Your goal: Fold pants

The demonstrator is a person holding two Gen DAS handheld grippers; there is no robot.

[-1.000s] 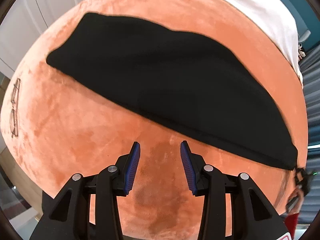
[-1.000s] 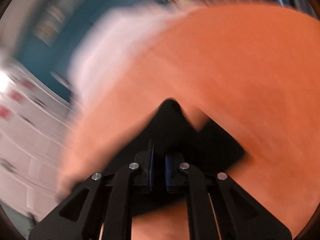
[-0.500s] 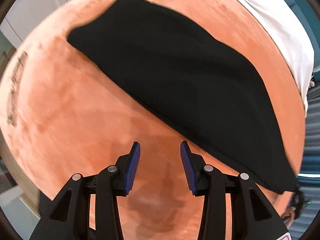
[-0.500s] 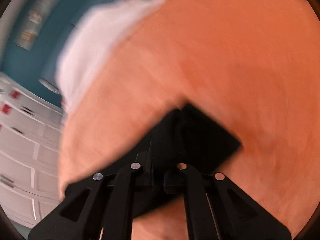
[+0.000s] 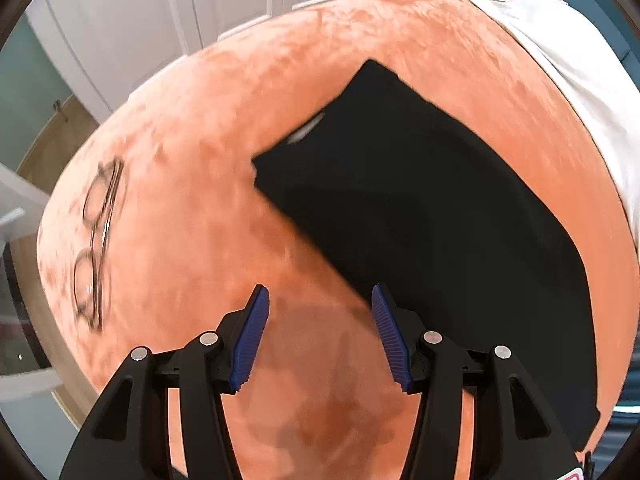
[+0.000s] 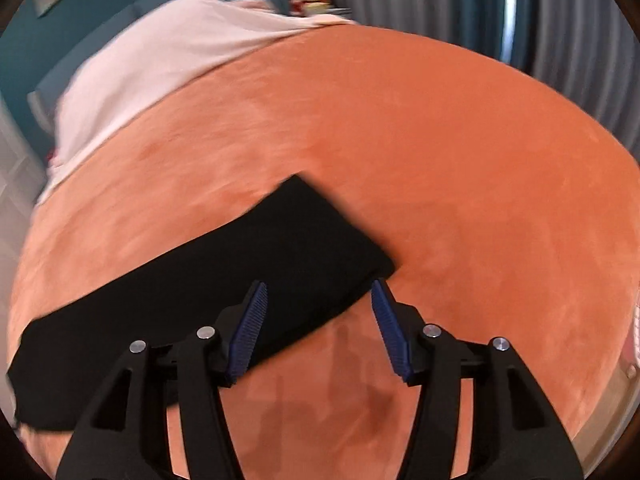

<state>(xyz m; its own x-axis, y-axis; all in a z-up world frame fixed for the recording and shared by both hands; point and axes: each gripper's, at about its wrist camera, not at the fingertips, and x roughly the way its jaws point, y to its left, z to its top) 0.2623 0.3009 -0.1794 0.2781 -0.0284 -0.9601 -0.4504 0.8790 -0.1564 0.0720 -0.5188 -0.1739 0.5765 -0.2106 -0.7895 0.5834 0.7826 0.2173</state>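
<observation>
Black pants (image 5: 420,216) lie folded lengthwise as a long flat strip on the orange bedspread (image 5: 200,168). In the left wrist view their waist end with a small white label sits near the middle, and the strip runs off to the lower right. My left gripper (image 5: 318,300) hovers over bare bedspread beside the strip's near edge, its jaws opening with nothing between them. In the right wrist view the pants (image 6: 240,276) end in a square corner. My right gripper (image 6: 318,296) hangs above that end, jaws opening, clear of the cloth.
A pair of wire-rimmed glasses (image 5: 96,240) lies on the bedspread at the left. White bedding (image 6: 160,68) covers the head of the bed. White closet doors (image 5: 200,4) stand beyond the bed; grey curtains (image 6: 560,32) hang on the other side.
My right gripper has let go of the pants' end, opened and lifted away. My left gripper has slid along the strip toward its waist end and spread its jaws wider.
</observation>
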